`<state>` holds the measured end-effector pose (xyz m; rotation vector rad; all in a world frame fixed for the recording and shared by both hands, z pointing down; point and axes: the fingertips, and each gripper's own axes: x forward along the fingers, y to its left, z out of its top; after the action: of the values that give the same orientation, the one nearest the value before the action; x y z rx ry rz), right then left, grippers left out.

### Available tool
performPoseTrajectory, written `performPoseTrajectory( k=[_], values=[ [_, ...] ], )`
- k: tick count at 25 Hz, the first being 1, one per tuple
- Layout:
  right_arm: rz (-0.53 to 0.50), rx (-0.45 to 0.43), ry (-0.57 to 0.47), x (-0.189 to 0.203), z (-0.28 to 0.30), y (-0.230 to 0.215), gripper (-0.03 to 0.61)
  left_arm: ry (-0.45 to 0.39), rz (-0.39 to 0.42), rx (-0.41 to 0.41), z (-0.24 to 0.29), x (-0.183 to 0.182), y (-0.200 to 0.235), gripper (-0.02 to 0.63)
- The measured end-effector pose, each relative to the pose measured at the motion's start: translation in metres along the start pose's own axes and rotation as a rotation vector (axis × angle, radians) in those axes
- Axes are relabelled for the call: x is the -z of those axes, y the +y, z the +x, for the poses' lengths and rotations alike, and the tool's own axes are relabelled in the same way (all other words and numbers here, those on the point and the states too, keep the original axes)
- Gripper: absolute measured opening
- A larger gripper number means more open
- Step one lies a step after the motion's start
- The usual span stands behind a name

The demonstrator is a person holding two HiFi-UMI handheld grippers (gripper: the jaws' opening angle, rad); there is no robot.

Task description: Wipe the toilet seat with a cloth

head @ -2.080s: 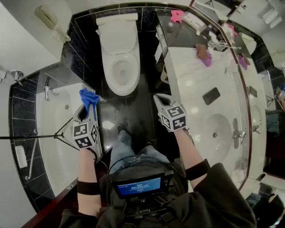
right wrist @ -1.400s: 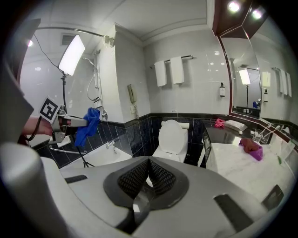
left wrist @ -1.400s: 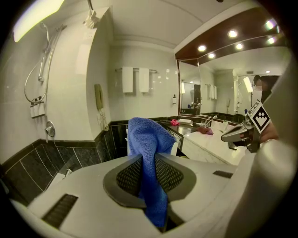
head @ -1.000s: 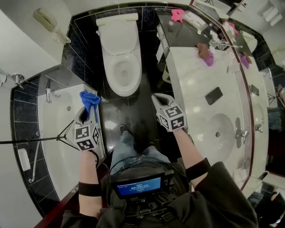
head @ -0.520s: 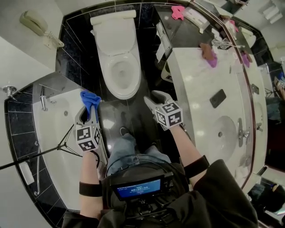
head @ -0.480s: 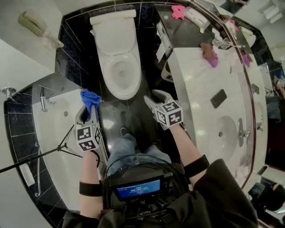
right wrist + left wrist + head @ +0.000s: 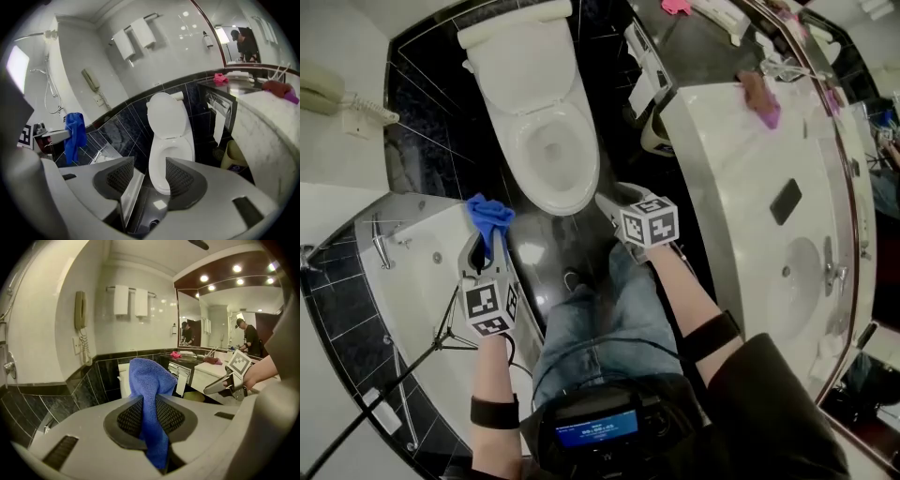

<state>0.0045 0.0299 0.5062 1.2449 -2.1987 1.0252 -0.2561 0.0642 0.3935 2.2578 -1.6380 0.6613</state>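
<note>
Gripping the blue cloth (image 7: 149, 394) between its pads, the left gripper (image 7: 485, 239) is clamped on the fabric, which bunches above the jaws and hangs down through them. It hangs over the rim of the white bathtub (image 7: 403, 262), to the left of the toilet and apart from it. The toilet seat (image 7: 586, 159) lies down on the bowl with the lid (image 7: 525, 80) raised against the black-tiled wall (the cloth is not touching the seat).

The right gripper (image 7: 145, 176) has its jaws wide apart; they have just been opening, and nothing is between them. Only the front of the bowl and the dark glossy floor (image 7: 159, 204) show through the gap. In the head view it sits near the front right of the seat.

Both grippers' cubes bear black-and-white square markers. A lit screen (image 7: 592, 429) at the person's chest shows a line of print too small to read. A dark phone (image 7: 787, 201) lies on the marble counter (image 7: 741, 178).
</note>
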Motion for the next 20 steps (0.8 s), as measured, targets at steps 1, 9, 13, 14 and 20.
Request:
performPoseTrajectory(
  k=[1, 9, 13, 14, 20],
  values=[
    [0.026, 0.000, 0.021, 0.011, 0.015, -0.011, 0.233, -0.003, 0.008, 0.001, 0.009, 0.005, -0.001, 0.063],
    [0.270, -0.007, 0.073, 0.087, 0.132, -0.106, 0.232, 0.031, 0.016, -0.001, 0.092, 0.074, -0.015, 0.064],
    [0.411, -0.035, 0.048, 0.128, 0.185, -0.145, 0.232, 0.064, 0.028, 0.011, 0.126, 0.109, -0.028, 0.064],
    [0.447, -0.044, 0.034, 0.138, 0.196, -0.152, 0.232, 0.070, 0.032, 0.014, 0.132, 0.117, -0.031, 0.064],
    [0.561, -0.084, -0.027, 0.170, 0.247, -0.194, 0.220, 0.073, 0.044, 0.021, 0.173, 0.150, -0.045, 0.064]
  ],
)
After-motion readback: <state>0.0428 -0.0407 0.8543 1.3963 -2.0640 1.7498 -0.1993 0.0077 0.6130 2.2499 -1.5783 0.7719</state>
